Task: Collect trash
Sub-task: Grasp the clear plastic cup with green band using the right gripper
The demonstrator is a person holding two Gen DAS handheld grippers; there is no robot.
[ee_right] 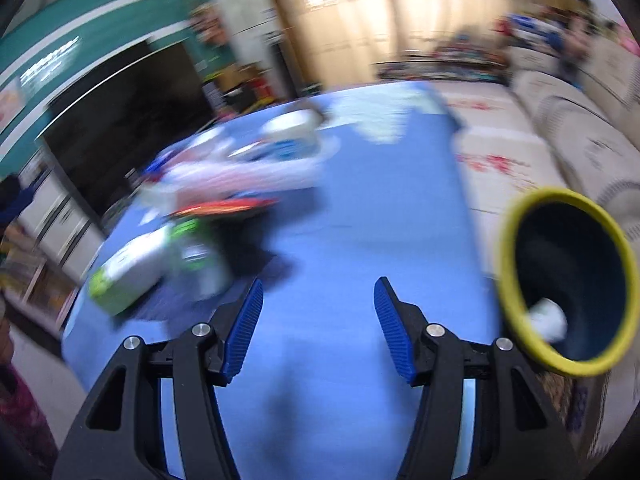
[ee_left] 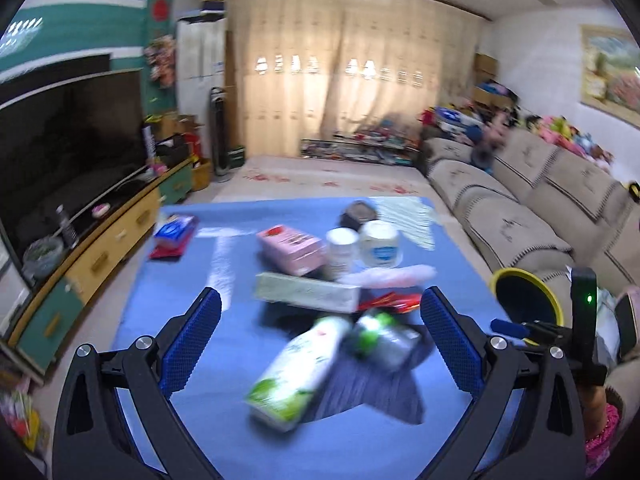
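Left wrist view: the left gripper (ee_left: pixel 320 320) has its fingers spread wide and empty above a white-and-green bottle (ee_left: pixel 296 372) lying on the blue bench (ee_left: pixel 192 400). The right gripper (ee_right: pixel 319 328), fingers half spread and empty, hovers beside a yellow-rimmed bin (ee_right: pixel 568 280) holding a white scrap (ee_right: pixel 548 320).

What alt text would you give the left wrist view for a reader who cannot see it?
The left gripper, jaws wide open and empty, hangs above a blue-covered table strewn with trash: a white bottle with green label, a pink box, a pale green carton and two white tubs. A yellow-rimmed dark bin stands at the right, by a beige sofa.
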